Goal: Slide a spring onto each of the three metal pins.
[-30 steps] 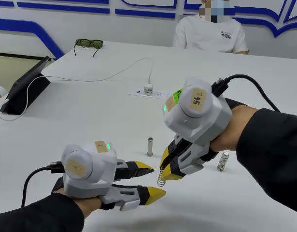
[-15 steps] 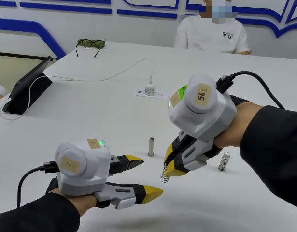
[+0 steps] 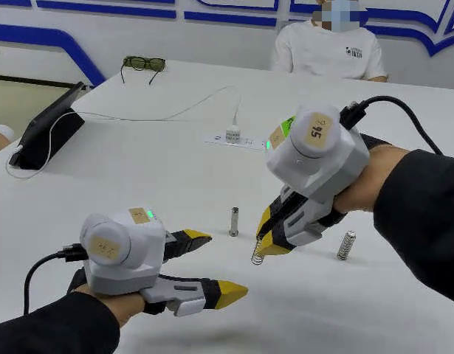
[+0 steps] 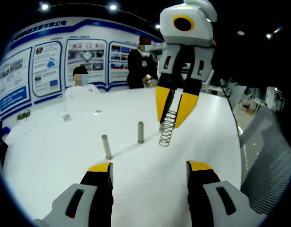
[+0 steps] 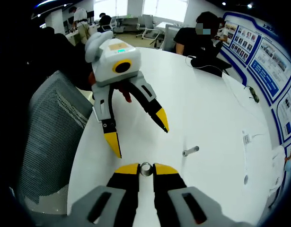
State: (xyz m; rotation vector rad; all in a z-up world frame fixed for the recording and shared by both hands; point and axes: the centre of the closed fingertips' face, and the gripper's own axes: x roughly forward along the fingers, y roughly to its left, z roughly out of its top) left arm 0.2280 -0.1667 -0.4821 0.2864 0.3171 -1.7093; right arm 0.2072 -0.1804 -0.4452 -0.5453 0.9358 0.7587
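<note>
My right gripper (image 3: pixel 266 242) is shut on a small coil spring (image 3: pixel 257 254), which hangs from its yellow tips just above the table. In the right gripper view the spring (image 5: pixel 145 169) shows end-on as a ring between the shut jaws. A short metal pin (image 3: pixel 234 221) stands upright just left of it. In the left gripper view two pins (image 4: pixel 106 146) (image 4: pixel 141 132) stand on the table, with the hanging spring (image 4: pixel 167 127) to their right. My left gripper (image 3: pixel 212 264) is open and holds nothing, low at the front left. A second spring (image 3: pixel 346 245) lies on the table at the right.
A tablet on a stand (image 3: pixel 42 136) sits at the far left with a white cable running to a power strip (image 3: pixel 230 138). Dark glasses (image 3: pixel 144 64) lie at the table's far side. A person (image 3: pixel 330 48) in white sits behind the table.
My right gripper has carried the spring slightly up and closer to the pin. My left gripper has drawn back to the left, still open.
</note>
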